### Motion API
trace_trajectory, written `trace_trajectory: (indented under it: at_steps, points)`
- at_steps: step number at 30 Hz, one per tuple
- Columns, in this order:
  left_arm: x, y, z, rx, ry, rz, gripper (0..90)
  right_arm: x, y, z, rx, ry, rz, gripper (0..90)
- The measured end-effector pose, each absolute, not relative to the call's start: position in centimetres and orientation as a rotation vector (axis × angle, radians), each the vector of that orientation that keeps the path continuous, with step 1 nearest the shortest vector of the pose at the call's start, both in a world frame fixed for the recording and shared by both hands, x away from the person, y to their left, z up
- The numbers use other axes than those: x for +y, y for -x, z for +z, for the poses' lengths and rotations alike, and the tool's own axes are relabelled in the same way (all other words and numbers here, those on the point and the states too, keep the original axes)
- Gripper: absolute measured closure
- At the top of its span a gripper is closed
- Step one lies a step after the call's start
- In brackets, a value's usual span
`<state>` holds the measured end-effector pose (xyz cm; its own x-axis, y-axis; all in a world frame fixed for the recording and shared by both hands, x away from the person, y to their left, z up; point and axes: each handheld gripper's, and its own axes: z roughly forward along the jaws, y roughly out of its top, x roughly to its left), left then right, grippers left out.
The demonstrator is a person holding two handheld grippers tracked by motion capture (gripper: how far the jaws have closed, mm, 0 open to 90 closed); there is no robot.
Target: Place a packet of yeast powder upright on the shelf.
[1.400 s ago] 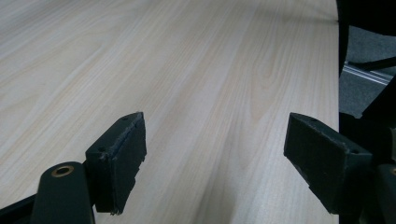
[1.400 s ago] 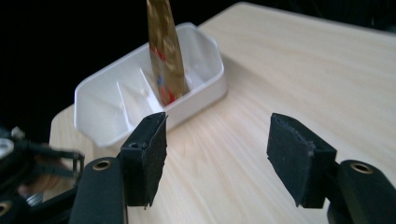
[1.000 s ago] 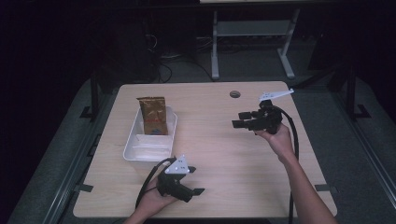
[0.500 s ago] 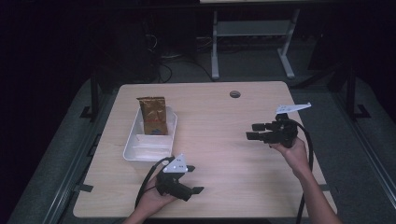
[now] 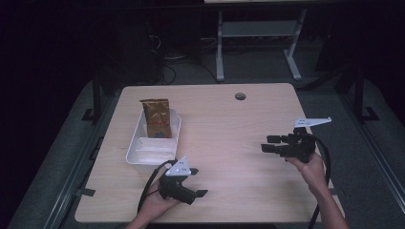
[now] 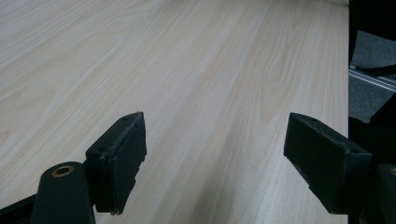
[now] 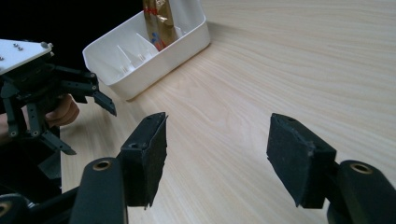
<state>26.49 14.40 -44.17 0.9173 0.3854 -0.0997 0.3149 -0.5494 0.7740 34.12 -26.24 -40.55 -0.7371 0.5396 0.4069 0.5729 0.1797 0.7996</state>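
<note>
While bare table [image 5: 229, 129] lies between them, both the left gripper [image 5: 199, 193] and right gripper [image 5: 265, 144] gape empty. The white tray [image 5: 138, 155] holds an upright brown bag [image 5: 157, 118].

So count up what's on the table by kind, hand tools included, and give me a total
Snack bags: 1, the brown bag
Trays: 1, the white tray
Hand tools: 2, the left tool and the right tool, both open
Total: 4

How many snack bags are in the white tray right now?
1: a brown-gold foil snack bag stands upright at the far end of the white plastic divided tray. The near compartments look empty, though their floors are partly hidden.
</note>
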Motion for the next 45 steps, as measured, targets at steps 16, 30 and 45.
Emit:
trace_trajectory:
  at_steps: [16, 30, 45]
  points:
    - [14.5, -26.5, -44.1, 0.494, -2.187, 0.098, 20.6, -26.6, -30.5, -42.7, -2.41, 1.105, -1.606, 34.9]
    - [14.4, -26.3, -44.2, 0.49, -2.187, 0.078, 20.6, -27.4, -27.6, -44.5, -2.397, 1.147, -1.592, 33.2]
    - [14.3, -26.2, -44.1, 0.485, -2.183, 0.072, 20.6, -26.0, -26.0, -44.7, -2.491, 1.104, -1.629, 32.8]
